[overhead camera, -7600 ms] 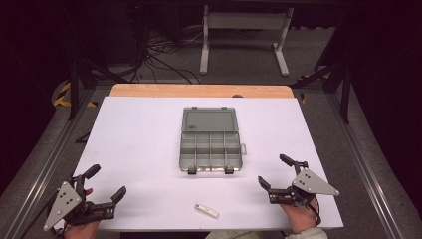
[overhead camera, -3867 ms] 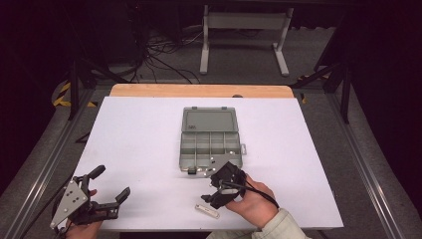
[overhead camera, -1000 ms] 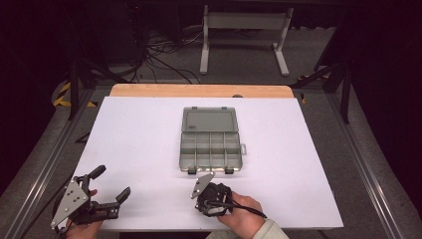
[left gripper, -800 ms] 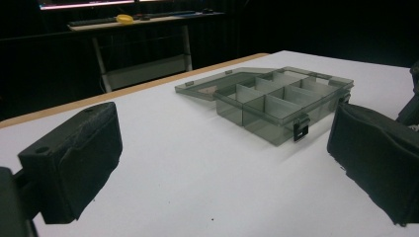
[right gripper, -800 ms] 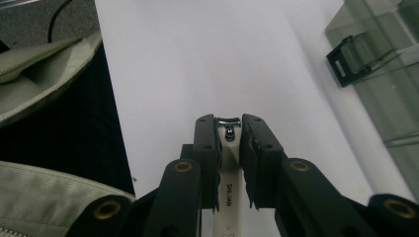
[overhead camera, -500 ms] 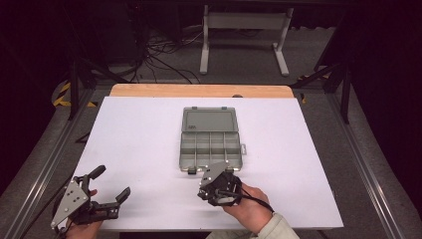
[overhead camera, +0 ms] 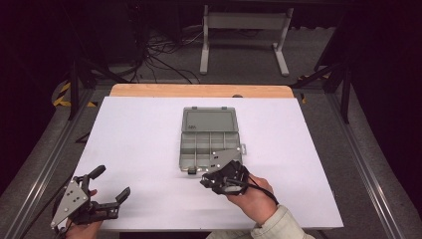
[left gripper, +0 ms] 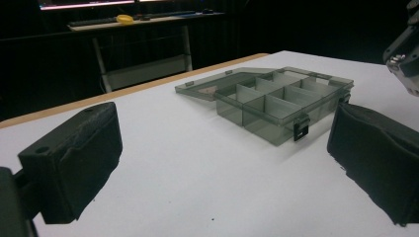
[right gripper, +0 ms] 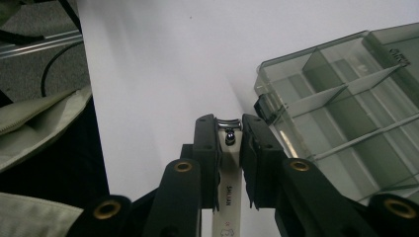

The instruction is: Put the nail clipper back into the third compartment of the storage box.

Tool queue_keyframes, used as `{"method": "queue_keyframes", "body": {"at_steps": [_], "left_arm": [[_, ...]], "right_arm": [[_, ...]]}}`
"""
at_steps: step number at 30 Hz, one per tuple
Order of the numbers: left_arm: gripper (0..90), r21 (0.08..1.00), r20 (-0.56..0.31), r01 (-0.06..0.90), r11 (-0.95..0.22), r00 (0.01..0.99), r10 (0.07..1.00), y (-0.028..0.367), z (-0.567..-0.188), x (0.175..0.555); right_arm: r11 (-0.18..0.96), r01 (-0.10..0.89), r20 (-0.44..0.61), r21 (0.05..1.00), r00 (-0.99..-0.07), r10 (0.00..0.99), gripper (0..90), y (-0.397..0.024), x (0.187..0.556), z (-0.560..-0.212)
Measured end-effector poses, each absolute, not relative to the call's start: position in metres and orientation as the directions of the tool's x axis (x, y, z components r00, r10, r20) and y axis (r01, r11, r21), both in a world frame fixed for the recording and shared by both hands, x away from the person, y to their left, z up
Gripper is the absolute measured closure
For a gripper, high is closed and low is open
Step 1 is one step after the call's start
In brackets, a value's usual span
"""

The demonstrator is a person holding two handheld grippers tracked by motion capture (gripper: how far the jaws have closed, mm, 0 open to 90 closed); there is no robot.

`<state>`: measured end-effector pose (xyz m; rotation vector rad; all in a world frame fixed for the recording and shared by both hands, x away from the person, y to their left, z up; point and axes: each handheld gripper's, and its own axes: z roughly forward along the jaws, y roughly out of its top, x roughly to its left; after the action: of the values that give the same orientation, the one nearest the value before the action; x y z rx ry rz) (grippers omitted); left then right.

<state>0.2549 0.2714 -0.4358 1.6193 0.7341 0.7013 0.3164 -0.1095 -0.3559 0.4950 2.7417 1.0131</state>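
We're looking down on the white worktop (overhead camera: 149, 129), and in the middle of it sits the grey compartment box (overhead camera: 208, 139), lid laid flat open toward the far side, dividers showing. Our right gripper (overhead camera: 222, 178) is right up at the box's near edge, tilted over with the hand (overhead camera: 254, 199) behind it, a pale sleeve (overhead camera: 271, 226) at the bottom edge of the picture.

Along the right gripper's own view, the jaws are pinched in tight on a nail clipper (right gripper: 227, 163). We can see its metal cutting end poking out between the black pads, the small rivet just below it, and the white body with printed letters running back between the jaws. The clipper is lifted off the worktop, just beside the box's near corner (right gripper: 269, 106) and its dark latch, not inside any compartment.

Over on the left, our left gripper (overhead camera: 102, 191) rests near the worktop's front corner, well apart from the box. Its jaws stand wide apart with nothing between them; along its own view the two black pads (left gripper: 74, 158) frame bare white surface, with the box (left gripper: 276, 98) farther off.
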Motion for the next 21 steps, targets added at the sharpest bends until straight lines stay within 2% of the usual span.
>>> {"method": "queue_keyframes", "body": {"at_steps": [21], "left_arm": [[1.5, 0.986, 0.054, 0.088, -0.139, 0.626, 0.778, 0.271, -0.436, 0.255]], "right_arm": [[0.642, 0.261, -0.041, 0.721, -0.909, 0.415, 77.8, -0.125, 0.342, -0.33]]}}
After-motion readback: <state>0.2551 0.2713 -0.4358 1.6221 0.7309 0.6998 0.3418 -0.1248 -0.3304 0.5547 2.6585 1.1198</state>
